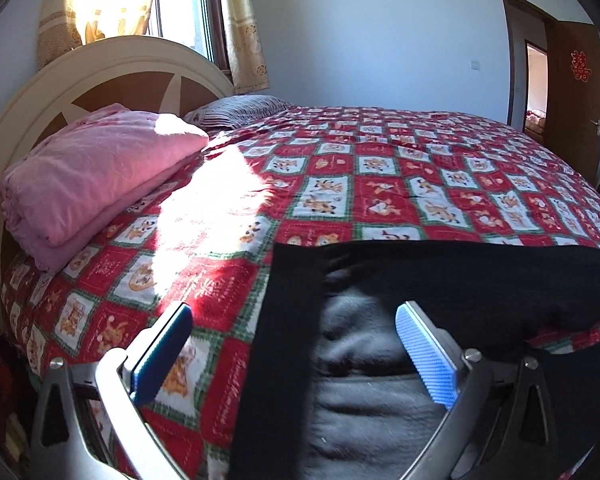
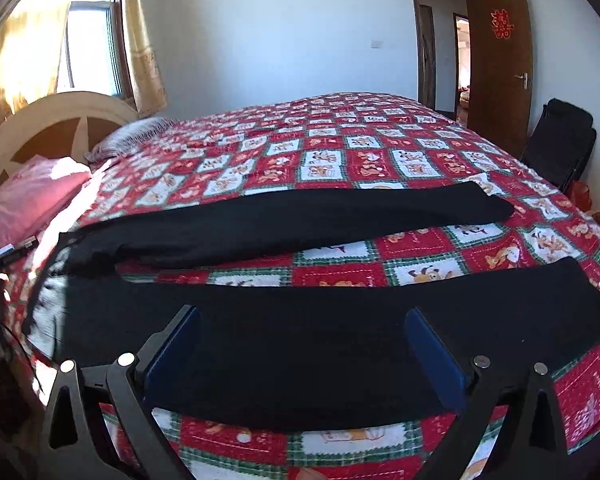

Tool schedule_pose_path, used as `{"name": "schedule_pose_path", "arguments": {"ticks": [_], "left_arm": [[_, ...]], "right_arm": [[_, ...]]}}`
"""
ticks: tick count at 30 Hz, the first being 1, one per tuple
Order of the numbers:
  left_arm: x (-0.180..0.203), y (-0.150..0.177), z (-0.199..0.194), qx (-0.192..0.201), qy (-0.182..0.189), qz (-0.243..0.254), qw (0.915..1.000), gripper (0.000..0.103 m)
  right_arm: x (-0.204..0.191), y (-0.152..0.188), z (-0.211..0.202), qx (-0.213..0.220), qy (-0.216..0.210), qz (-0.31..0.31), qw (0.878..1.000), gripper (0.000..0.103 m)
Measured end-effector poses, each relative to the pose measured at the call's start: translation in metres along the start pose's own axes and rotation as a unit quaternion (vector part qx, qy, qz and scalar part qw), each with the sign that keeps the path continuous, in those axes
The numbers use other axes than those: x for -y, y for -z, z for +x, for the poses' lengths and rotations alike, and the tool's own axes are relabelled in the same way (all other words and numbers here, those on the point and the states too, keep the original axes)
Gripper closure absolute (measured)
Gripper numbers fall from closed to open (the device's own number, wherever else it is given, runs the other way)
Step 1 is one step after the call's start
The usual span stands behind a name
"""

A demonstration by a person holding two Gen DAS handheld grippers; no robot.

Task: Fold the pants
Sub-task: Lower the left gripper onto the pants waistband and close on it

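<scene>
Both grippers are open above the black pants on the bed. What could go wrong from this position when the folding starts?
1. The two legs of the pants lie spread apart with bedspread showing between them; folding now may leave them misaligned.
2. The right gripper hovers open over one leg only, near the bed edge, so a pull might drag fabric off.
3. The left gripper straddles the bunched waist; it may pinch only one layer.

A red patchwork quilt [image 1: 380,168] covers the bed. A folded pink blanket [image 1: 96,176] and striped pillow [image 1: 240,112] lie by the headboard [image 1: 112,68]; a black chair [image 2: 558,140] stands beside the brown door [image 2: 500,68].
</scene>
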State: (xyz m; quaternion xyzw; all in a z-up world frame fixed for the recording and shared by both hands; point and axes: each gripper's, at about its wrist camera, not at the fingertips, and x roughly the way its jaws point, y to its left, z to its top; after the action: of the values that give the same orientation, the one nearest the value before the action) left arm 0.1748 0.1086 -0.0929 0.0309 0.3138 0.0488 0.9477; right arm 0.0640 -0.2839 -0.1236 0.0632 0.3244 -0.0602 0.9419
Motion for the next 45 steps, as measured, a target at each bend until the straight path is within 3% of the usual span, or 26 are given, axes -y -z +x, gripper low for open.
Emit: {"name": "schedule_pose_path", "arguments": {"ticks": [3,6,9,11,14,16,18,20,22,24,31,35,40,43,45], "left_arm": [[-0.008,-0.013,0.033,-0.014,0.002,0.008,0.9999,0.0],[-0.017,-0.02,0.065,-0.041,0.018,0.001,0.999,0.002],[-0.022,-0.024,0.095,-0.07,0.034,-0.008,0.9969,0.015],[-0.024,-0.025,0.108,-0.08,0.041,-0.014,0.9958,0.015],[-0.026,-0.024,0.119,-0.094,0.052,-0.013,0.9942,0.024],[-0.026,-0.024,0.124,-0.102,0.06,-0.013,0.9928,0.028],[-0.027,-0.027,0.128,-0.104,0.076,-0.014,0.9916,0.037],[-0.025,-0.03,0.132,-0.108,0.087,-0.012,0.9903,0.042],[-0.021,-0.031,0.132,-0.112,0.099,-0.01,0.9888,0.054],[-0.02,-0.03,0.131,-0.112,0.111,-0.011,0.9874,0.058],[-0.022,-0.031,0.144,-0.13,0.128,-0.025,0.9829,0.053],[-0.018,-0.032,0.146,-0.132,0.137,-0.006,0.9817,0.053],[-0.012,-0.033,0.139,-0.12,0.145,0.012,0.9821,0.071],[-0.011,-0.034,0.141,-0.119,0.147,0.011,0.982,0.073],[-0.013,-0.034,0.144,-0.122,0.151,0.006,0.9809,0.073]], "right_arm": [[0.013,-0.005,0.014,-0.026,0.0,0.001,1.0,0.001],[0.028,-0.013,0.021,-0.024,-0.006,0.018,1.0,0.001],[0.036,-0.023,0.03,-0.031,-0.011,0.016,0.999,0.001],[0.04,-0.03,0.039,-0.042,-0.01,0.007,0.999,0.001],[0.051,-0.04,0.05,-0.047,0.001,0.002,0.999,0.001],[0.062,-0.048,0.057,-0.047,0.012,0.003,0.999,0.005],[0.073,-0.056,0.067,-0.058,0.022,0.003,0.998,0.029],[0.084,-0.063,0.075,-0.066,0.023,0.006,0.998,0.035],[0.097,-0.069,0.082,-0.069,0.029,0.013,0.997,0.035],[0.108,-0.074,0.087,-0.07,0.036,0.019,0.997,0.035],[0.134,-0.082,0.104,-0.082,0.052,0.029,0.995,0.035],[0.153,-0.092,0.115,-0.09,0.071,0.034,0.993,0.038],[0.197,-0.116,0.126,-0.088,0.109,0.049,0.989,0.038],[0.221,-0.131,0.136,-0.089,0.131,0.052,0.986,0.038],[0.238,-0.141,0.15,-0.098,0.124,0.063,0.985,0.038]]}}
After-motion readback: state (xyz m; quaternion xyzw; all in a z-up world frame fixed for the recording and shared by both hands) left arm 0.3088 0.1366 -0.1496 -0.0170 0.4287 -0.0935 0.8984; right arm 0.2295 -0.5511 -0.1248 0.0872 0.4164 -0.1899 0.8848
